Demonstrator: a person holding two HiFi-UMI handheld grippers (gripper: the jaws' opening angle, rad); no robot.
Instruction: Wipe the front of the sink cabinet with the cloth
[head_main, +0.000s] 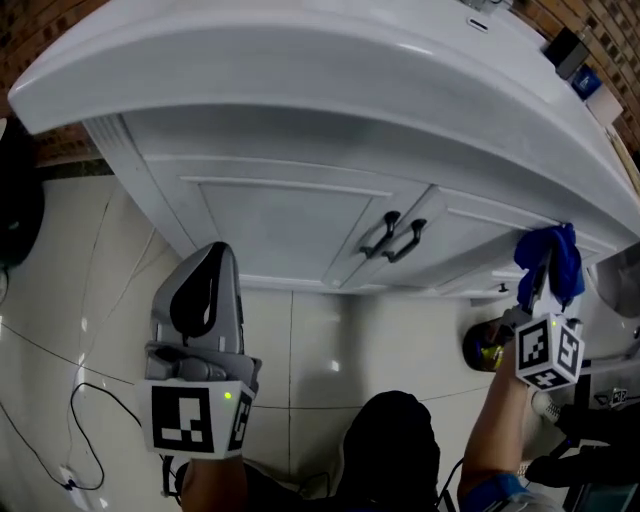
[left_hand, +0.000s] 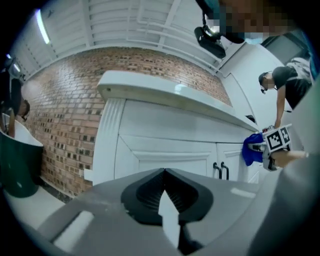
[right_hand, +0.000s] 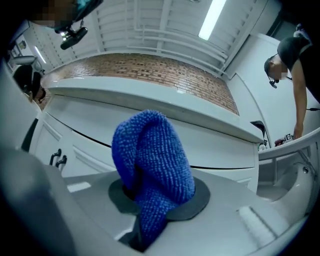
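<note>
A blue microfibre cloth is bunched between the jaws of my right gripper, which is shut on it. In the head view that cloth sits at the right end of the white sink cabinet, close to or touching the front panel there. The same cloth shows far right in the left gripper view. My left gripper hangs low at the left, short of the cabinet's left door, its jaws shut with nothing between them. Two dark door handles mark the cabinet's middle.
The white basin rim overhangs the cabinet. A cable trails on the tiled floor at the left. A dark green bin stands by the brick wall. Another person bends over at the far right, beside a white fixture.
</note>
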